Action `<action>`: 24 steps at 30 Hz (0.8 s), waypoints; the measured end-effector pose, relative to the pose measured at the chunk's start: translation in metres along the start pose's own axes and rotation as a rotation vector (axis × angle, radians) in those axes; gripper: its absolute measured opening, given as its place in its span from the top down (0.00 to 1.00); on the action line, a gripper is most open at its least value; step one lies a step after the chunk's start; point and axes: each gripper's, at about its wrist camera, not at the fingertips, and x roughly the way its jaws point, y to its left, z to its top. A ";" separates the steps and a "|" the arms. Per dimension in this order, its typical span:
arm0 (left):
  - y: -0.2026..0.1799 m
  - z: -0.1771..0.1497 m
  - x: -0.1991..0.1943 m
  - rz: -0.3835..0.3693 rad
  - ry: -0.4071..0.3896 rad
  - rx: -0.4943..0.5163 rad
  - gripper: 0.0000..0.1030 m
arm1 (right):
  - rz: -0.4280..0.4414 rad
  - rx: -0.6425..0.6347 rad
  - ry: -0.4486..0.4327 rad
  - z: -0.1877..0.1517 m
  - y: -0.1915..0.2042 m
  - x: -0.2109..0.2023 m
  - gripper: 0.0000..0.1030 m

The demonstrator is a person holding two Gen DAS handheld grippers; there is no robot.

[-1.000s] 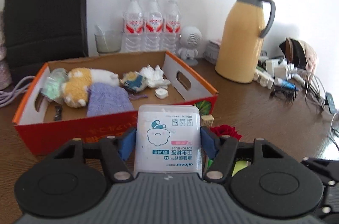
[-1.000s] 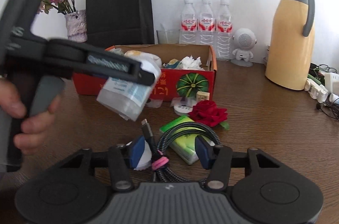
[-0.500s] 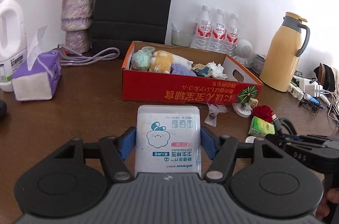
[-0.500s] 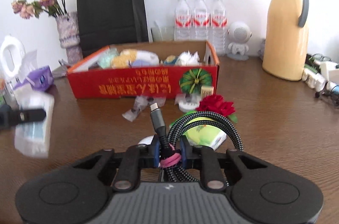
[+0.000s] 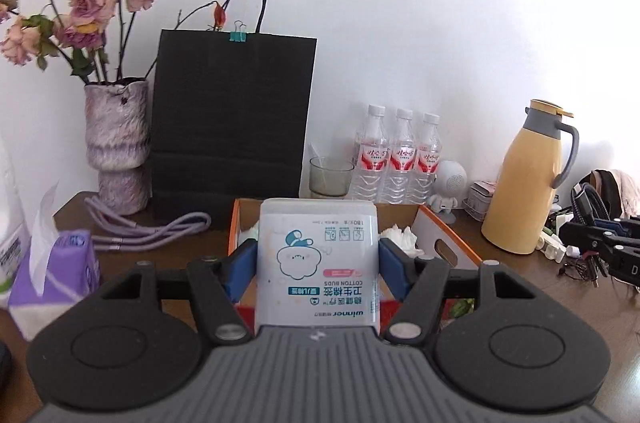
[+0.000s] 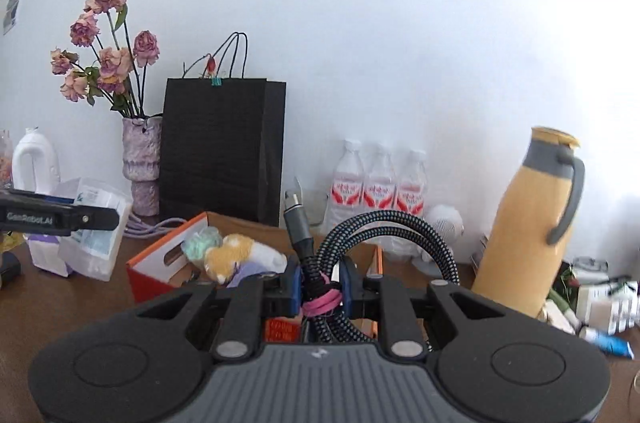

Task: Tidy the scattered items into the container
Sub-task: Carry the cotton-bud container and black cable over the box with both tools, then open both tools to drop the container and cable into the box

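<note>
My left gripper [image 5: 318, 259] is shut on a white cotton buds box [image 5: 318, 263] and holds it up in front of the orange cardboard box [image 5: 446, 243]. In the right wrist view this box of buds [image 6: 98, 235] hangs left of the orange box [image 6: 160, 263]. My right gripper [image 6: 320, 287] is shut on a coiled braided cable [image 6: 380, 235] bound with a pink band, raised just before the orange box. The box holds a plush toy [image 6: 232, 255], a mint puff [image 6: 200, 243] and crumpled tissue [image 5: 400, 237].
A black paper bag [image 5: 232, 111], a vase of dried roses [image 5: 116, 159], a glass [image 5: 330, 177], three water bottles [image 5: 400, 155], a white speaker figure [image 5: 450, 183] and a yellow jug [image 5: 528, 183] stand behind. A purple tissue pack [image 5: 56, 271] lies left; chargers [image 6: 600, 303] lie right.
Both grippers have risen and moved toward the orange box. The right gripper lifted the cable off the table; the rose and green pack have dropped out of view.
</note>
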 end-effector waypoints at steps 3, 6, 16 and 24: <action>0.008 0.030 0.058 0.032 0.079 -0.008 0.36 | 0.066 -0.038 0.059 0.031 -0.003 0.051 0.83; 0.009 0.030 0.116 0.058 0.183 -0.003 0.36 | 0.130 -0.053 0.161 0.044 0.002 0.114 0.83; 0.016 -0.032 0.197 0.096 0.413 0.110 0.36 | 0.254 -0.077 0.574 -0.023 0.038 0.259 0.82; 0.015 -0.025 0.197 0.043 0.506 0.088 0.36 | 0.329 0.067 0.697 -0.033 0.024 0.273 0.76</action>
